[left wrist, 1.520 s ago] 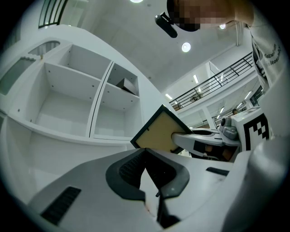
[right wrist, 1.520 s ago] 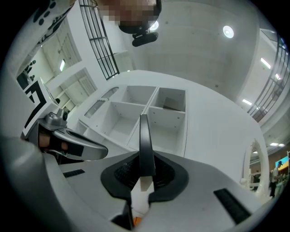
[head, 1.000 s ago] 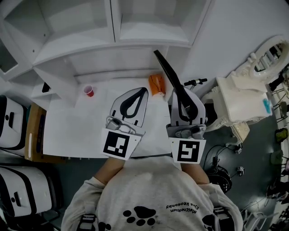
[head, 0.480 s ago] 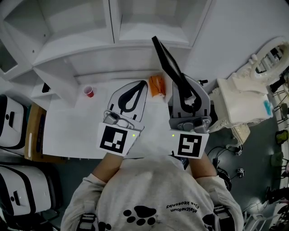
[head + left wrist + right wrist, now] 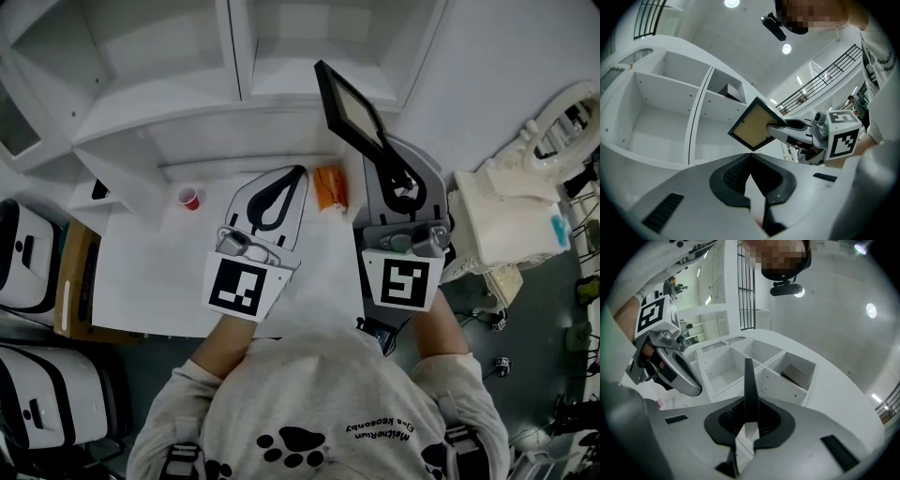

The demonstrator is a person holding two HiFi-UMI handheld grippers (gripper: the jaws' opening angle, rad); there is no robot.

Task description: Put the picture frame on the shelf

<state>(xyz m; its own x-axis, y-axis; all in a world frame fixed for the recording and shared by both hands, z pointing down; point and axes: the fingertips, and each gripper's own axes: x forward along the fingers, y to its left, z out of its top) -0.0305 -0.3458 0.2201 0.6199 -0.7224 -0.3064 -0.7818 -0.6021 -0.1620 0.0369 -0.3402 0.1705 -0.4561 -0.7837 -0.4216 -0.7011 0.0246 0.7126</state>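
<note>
Picture frame (image 5: 352, 112), dark-edged, is clamped by its lower edge in the right gripper (image 5: 382, 155), lifted clear of the white table (image 5: 150, 272) and not yet on the white shelf (image 5: 309, 73). At left, the left gripper (image 5: 296, 174) hangs over the table, jaws together and empty. At right, the frame's long axis tilts upward and leftward toward the right-hand shelf compartment, directly ahead, so the right hand is nearer.

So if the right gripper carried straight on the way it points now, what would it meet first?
Probably the white shelf unit: the picture frame clamped in the right gripper leads, aimed near the divider between two open compartments. Depth is unclear.
</note>
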